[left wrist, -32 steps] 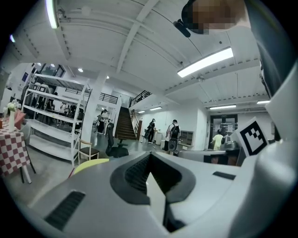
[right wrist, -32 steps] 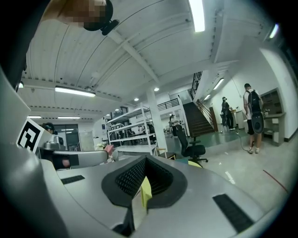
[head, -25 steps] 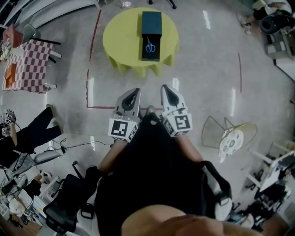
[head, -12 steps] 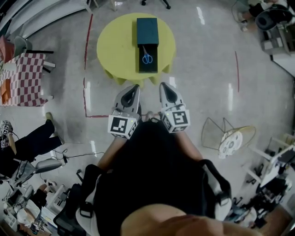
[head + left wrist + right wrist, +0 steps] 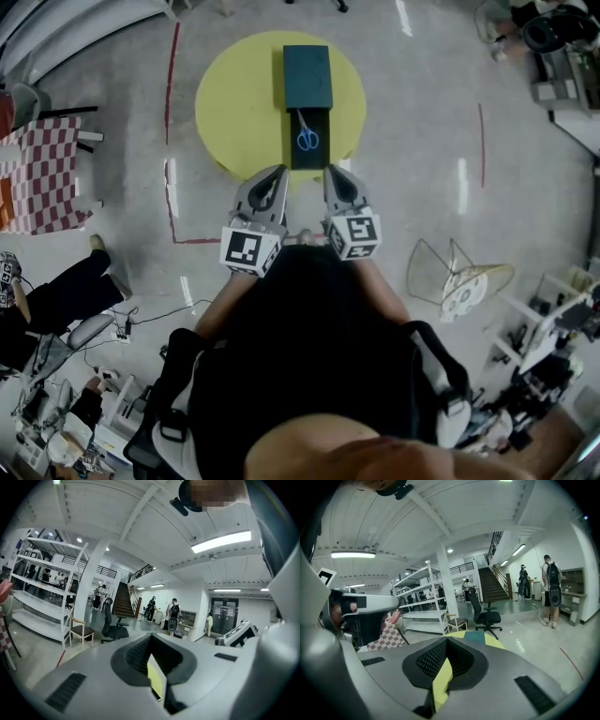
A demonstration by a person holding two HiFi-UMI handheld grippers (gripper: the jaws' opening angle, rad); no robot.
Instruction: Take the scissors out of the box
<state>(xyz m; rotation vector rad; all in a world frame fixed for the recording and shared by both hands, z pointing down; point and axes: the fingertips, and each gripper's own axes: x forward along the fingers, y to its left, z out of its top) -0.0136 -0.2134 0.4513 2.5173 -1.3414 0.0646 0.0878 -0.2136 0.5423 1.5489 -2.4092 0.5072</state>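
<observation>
In the head view, blue-handled scissors (image 5: 307,139) lie in the open tray of a dark teal box (image 5: 308,161) on a round yellow table (image 5: 230,103). The box's lid part (image 5: 307,77) lies further back. My left gripper (image 5: 277,172) and right gripper (image 5: 334,170) hover side by side at the table's near edge, short of the box, both shut and empty. The right gripper view looks past its closed jaws (image 5: 446,639) to the yellow table (image 5: 497,642) and the teal box (image 5: 476,637). In the left gripper view (image 5: 151,635) only a yellow sliver shows between the fingers.
A red-and-white chequered table (image 5: 37,178) stands to the left and red floor tape (image 5: 171,141) runs beside the yellow table. A wire frame with a disc (image 5: 459,281) lies on the floor to the right. Beyond are an office chair (image 5: 486,615), shelving (image 5: 42,602) and people.
Both grippers have moved forward to the yellow table's near edge, and the table and box now sit closer in the head view. Both stay shut.
</observation>
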